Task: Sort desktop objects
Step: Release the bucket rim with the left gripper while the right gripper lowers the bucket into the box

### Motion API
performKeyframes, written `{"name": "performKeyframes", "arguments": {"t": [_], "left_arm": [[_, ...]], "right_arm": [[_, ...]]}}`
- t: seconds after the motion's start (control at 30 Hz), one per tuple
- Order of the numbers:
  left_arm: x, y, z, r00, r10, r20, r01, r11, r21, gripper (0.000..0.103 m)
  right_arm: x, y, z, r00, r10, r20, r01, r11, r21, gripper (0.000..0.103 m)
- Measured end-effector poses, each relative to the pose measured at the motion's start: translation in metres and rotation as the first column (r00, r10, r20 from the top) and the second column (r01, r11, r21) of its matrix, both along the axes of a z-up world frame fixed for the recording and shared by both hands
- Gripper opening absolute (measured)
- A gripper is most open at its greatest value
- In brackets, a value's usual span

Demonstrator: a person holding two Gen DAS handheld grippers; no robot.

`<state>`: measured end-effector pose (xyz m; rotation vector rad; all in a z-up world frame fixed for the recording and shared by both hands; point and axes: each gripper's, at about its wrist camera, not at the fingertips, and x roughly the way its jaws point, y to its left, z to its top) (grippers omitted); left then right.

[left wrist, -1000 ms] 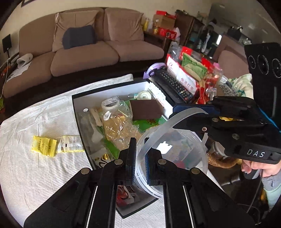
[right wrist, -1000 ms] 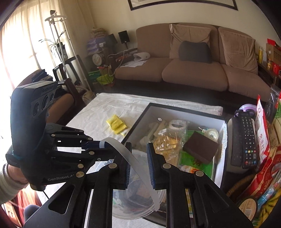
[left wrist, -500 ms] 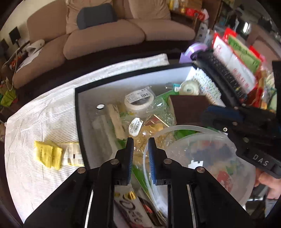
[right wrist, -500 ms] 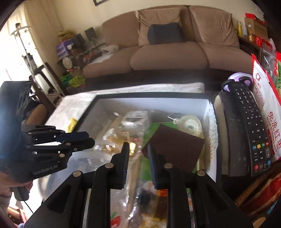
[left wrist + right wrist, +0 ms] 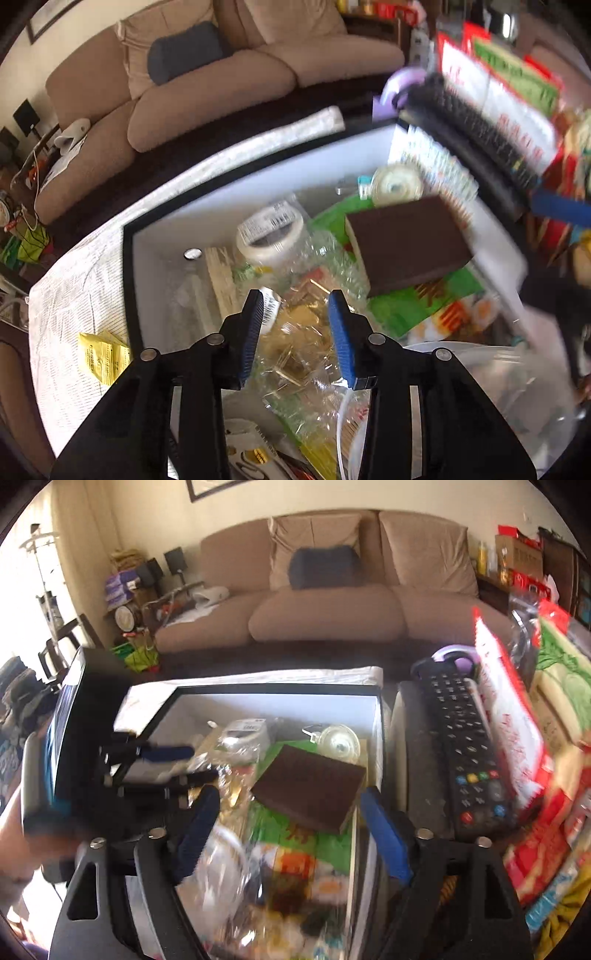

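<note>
Clear plastic, a round lidded tub (image 5: 491,384) lies at the near end of a black-rimmed white storage box (image 5: 258,177) on the cloth-covered tabletop (image 5: 70,295), resting on the litter of packets already inside. Both grippers hang over it with their fingers parting and nothing between them: the left gripper (image 5: 297,332) stands at a moderate gap above a crinkled cellophane bag of gold-wrapped sweets (image 5: 303,332), the right gripper (image 5: 288,834) spreads wide above a brown rectangular sponge block (image 5: 310,786) and a green printed packet (image 5: 284,830). It reads as the release step, the tub just deposited. Two yellow sachets (image 5: 103,354) lie loose on the cloth left of the box, and a black remote control (image 5: 465,753) sits just beside its right wall; the next move likely calls for lifting both grippers clear of the box and reaching for one of these, the flat sachets needing a low pinch.
</note>
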<state>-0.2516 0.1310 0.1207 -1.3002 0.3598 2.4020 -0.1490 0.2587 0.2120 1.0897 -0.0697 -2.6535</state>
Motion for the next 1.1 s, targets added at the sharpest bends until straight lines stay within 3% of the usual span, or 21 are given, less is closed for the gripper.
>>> {"name": "performKeyframes", "arguments": {"t": [0.03, 0.1, 0.23, 0.33, 0.47, 0.57, 0.7, 0.83, 0.9, 0.97, 1.03, 1.1], "left_arm": [[0.006, -0.01, 0.01, 1.0, 0.002, -0.014, -0.001, 0.999, 0.037, 0.059], [0.02, -0.032, 0.028, 0.999, 0.007, -0.034, -0.004, 0.994, 0.106, 0.069], [0.065, -0.073, 0.045, 1.0, 0.005, -0.014, -0.001, 0.966, 0.259, 0.076], [0.086, -0.088, 0.038, 0.998, -0.006, 0.06, -0.016, 0.932, 0.362, 0.076], [0.09, -0.069, 0.011, 0.986, -0.033, 0.163, -0.027, 0.936, 0.352, 0.076], [0.089, -0.061, 0.003, 0.977, -0.047, 0.207, -0.042, 0.913, 0.406, 0.076], [0.088, -0.059, 0.003, 0.977, -0.053, 0.207, -0.04, 0.907, 0.42, 0.076], [0.089, -0.074, 0.004, 0.973, -0.043, 0.225, -0.064, 0.892, 0.447, 0.076], [0.09, -0.083, 0.006, 0.974, -0.031, 0.223, -0.076, 0.888, 0.454, 0.076], [0.093, -0.089, 0.008, 0.975, -0.018, 0.22, -0.085, 0.889, 0.449, 0.076], [0.1, -0.095, 0.012, 0.979, -0.018, 0.205, -0.078, 0.891, 0.448, 0.076], [0.11, -0.098, 0.014, 0.983, -0.017, 0.181, -0.065, 0.898, 0.435, 0.077]], "right_arm": [[0.012, 0.003, 0.001, 1.0, 0.009, 0.0, -0.009, 1.0, -0.015, 0.082], [0.032, 0.009, -0.003, 1.0, 0.014, 0.026, -0.012, 0.997, -0.079, 0.083], [0.055, 0.027, -0.015, 0.997, -0.001, 0.083, 0.023, 0.964, -0.266, 0.084], [0.068, 0.031, -0.016, 0.996, -0.076, 0.056, 0.088, 0.96, -0.266, 0.084], [0.082, 0.031, -0.009, 0.992, -0.128, 0.011, 0.126, 0.952, -0.281, 0.084], [0.079, 0.026, -0.011, 0.995, -0.097, 0.031, 0.102, 0.965, -0.241, 0.084], [0.069, 0.007, -0.033, 0.989, 0.043, 0.142, -0.014, 0.98, -0.199, 0.085], [0.072, -0.033, -0.04, 0.977, 0.138, 0.163, -0.138, 0.99, -0.015, 0.097], [0.073, -0.04, -0.039, 0.962, 0.201, 0.185, -0.201, 0.979, -0.016, 0.09], [0.076, -0.036, -0.036, 0.965, 0.172, 0.198, -0.181, 0.983, 0.027, 0.089], [0.086, -0.028, -0.025, 0.981, 0.117, 0.157, -0.131, 0.988, 0.084, 0.09], [0.097, -0.013, -0.013, 0.988, 0.092, 0.126, -0.098, 0.994, 0.042, 0.09]]}}
